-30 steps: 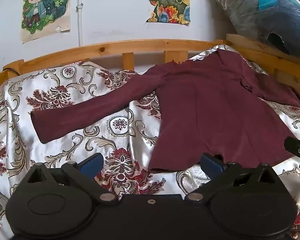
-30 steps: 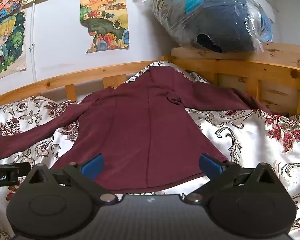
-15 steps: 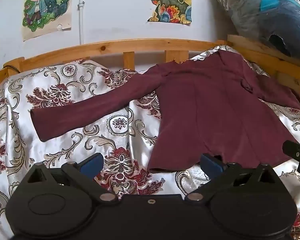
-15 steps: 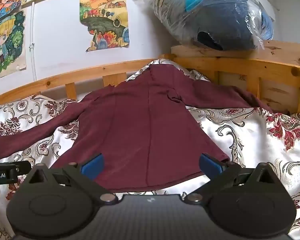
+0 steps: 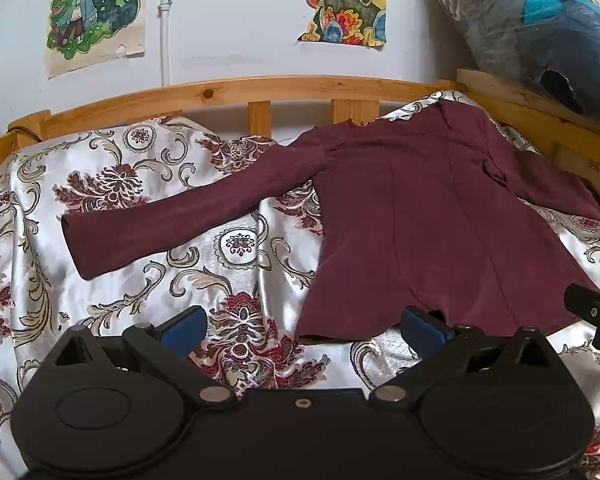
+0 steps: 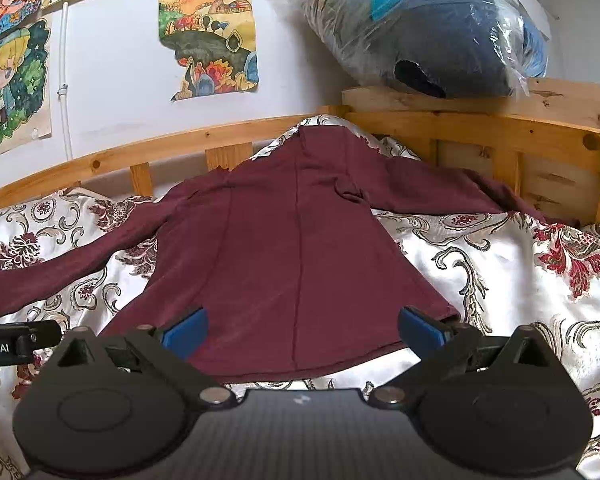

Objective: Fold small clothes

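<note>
Since folding calls for a flat start, the item is laid out spread and face down rather than bunched.

Item 1: maroon long-sleeved top (image 5: pixel 432 216), lying on the patterned satin bedspread (image 5: pixel 132 280), collar toward the wooden bed rail (image 5: pixel 220 92), hem nearest the cameras. One sleeve (image 5: pixel 188 220) extends out flat to the left; the other sleeve (image 6: pixel 452 196) runs right toward the headboard corner, its cuff partly hidden at the bed's edge. Judged ready for a first fold (sleeves inward seems the likely opening move); no fold is made yet.

Item 2: left gripper (image 5: pixel 302 326), jaws wide apart, holding nothing. It hangs low at the near edge of the bed, its right blue pad at the hem's left corner; contact cannot be told. Its left pad is over bare bedspread.

Item 3: right gripper (image 6: pixel 302 326), jaws likewise wide apart and empty, straddling the hem, with cloth visible between the two pads. Whether either pad touches the fabric cannot be told. Placement at the hem suggests both tools are lined up to take the bottom edge or corners.

Item 4: bagged bedding bundle (image 6: pixel 428 28) on the headboard, and wall posters (image 5: pixel 96 12), neither involved.
</note>
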Available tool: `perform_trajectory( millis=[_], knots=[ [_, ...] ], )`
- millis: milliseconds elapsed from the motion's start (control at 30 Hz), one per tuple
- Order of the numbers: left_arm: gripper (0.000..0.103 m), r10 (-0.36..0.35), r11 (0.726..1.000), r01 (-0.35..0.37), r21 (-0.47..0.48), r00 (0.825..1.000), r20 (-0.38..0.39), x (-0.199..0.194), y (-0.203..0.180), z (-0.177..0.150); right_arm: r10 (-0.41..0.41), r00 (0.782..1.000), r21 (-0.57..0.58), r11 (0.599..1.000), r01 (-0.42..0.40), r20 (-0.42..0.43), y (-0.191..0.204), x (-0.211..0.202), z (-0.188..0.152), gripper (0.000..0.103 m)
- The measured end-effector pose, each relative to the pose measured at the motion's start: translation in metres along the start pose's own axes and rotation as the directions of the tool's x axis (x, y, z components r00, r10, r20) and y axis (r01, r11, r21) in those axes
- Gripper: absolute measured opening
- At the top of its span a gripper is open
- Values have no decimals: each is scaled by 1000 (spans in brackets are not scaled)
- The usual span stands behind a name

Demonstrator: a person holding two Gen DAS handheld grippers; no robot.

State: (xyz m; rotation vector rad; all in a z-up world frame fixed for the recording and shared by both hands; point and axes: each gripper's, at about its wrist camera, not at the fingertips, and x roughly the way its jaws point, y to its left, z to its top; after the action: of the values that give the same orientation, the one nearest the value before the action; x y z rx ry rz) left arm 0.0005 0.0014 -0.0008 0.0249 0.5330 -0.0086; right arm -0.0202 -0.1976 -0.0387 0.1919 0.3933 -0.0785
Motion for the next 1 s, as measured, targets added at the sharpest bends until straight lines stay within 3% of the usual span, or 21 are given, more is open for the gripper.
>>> perform_trajectory(
  millis=[1000],
  knots=[
    [102,-4,1000,4,-13,1000,1,-1,2,1,0,1000,5,1000,0,2,-1,0,0,103]
  ],
)
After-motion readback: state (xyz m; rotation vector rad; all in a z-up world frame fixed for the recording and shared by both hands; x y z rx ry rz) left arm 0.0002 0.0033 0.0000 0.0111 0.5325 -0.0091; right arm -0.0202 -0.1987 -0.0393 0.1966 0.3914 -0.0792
